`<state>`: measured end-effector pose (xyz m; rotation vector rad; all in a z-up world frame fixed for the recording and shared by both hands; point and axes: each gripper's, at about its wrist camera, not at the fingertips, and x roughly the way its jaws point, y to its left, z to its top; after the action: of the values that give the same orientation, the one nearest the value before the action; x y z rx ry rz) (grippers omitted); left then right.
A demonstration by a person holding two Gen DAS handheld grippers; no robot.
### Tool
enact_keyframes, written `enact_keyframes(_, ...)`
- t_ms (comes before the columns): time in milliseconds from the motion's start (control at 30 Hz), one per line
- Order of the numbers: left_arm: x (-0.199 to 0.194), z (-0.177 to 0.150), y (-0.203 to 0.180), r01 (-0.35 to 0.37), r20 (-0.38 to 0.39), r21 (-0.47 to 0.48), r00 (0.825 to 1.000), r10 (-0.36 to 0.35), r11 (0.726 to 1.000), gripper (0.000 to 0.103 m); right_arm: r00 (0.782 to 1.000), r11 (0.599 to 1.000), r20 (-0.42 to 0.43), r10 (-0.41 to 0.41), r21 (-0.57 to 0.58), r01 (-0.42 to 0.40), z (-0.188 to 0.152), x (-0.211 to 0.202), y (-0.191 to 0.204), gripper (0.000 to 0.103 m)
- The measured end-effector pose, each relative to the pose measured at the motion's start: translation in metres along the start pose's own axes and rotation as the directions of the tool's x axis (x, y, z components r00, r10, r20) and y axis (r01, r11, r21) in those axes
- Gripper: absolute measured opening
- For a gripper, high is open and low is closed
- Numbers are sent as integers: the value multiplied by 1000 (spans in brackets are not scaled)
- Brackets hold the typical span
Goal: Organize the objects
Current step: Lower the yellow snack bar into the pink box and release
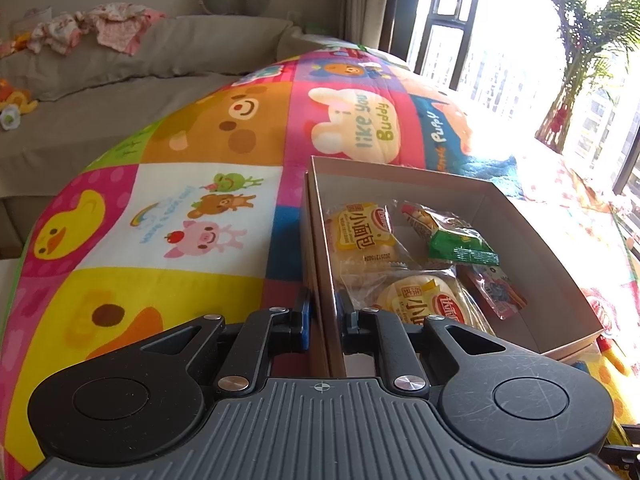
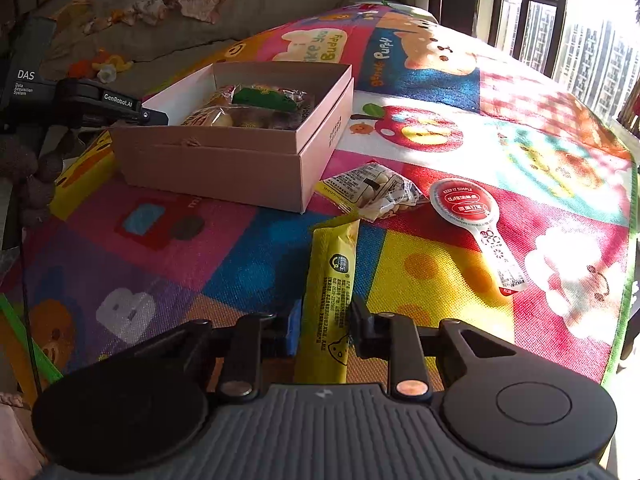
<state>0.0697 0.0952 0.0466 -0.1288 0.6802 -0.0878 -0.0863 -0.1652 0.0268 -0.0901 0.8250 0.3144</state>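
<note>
Left gripper: clamped on the near side wall of the cardboard box, one finger outside the wall, the other inside. Box open-topped, resting on the cartoon-print play mat, reaching ahead and to the right of the fingers. Inside, just beyond the inner finger: a wrapped bun with yellow and red label. Further ahead: a second wrapped bun. To the right of that one: a green snack packet, lying partly over a red-edged packet nearer the right wall. Beyond the mat, ahead and left: a grey-brown sofa with crumpled clothes on the cushions. Far right: a potted palm against bright windows.

Right gripper: closed narrow on the near end of a long yellow snack pouch, a pad pressing on each side. No earlier view to compare. Pouch running straight ahead from the fingers, flat along the mat. Just beyond its far end, slightly right: a clear bag of pale round snacks, touching or nearly touching the pouch tip; cannot tell which. To the right of that: a round red-and-white lidded sachet with a long tab, flat on the mat. Ahead and left: the same box, seen from outside, snacks showing over its rim, the bag of round snacks just beside its near right corner. At the box's left edge: the other gripper, black, its finger at the wall.
</note>
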Motion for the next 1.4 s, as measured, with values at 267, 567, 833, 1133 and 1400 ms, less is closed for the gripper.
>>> enact_keyframes(267, 2, 2, -1, 7, -8, 69, 1000, -7, 998, 15, 1000, 1000, 22, 22, -15, -22, 3, -27, 9, 21)
enact_keyframes(567, 1, 1, -1, -6, 0, 2, 1000, 6, 1000, 14, 986, 994, 132, 104, 17, -107, 48, -71, 8, 21)
enact_keyframes(833, 0, -1, 3, 9, 4, -23, 1000, -9, 1000, 15, 952, 993, 288, 102, 32, -116, 121, -62, 15, 21)
enact_keyframes(1133, 0, -2, 5, 22, 8, -40, 1000, -22, 999, 16, 980, 985, 194, 39, 160, -71, 146, 24, 14, 21)
enact_keyframes(1400, -1, -2, 5, 26, 12, -48, 1000, -25, 999, 16, 989, 970, 147, -1, 240, -34, 135, 39, -5, 32)
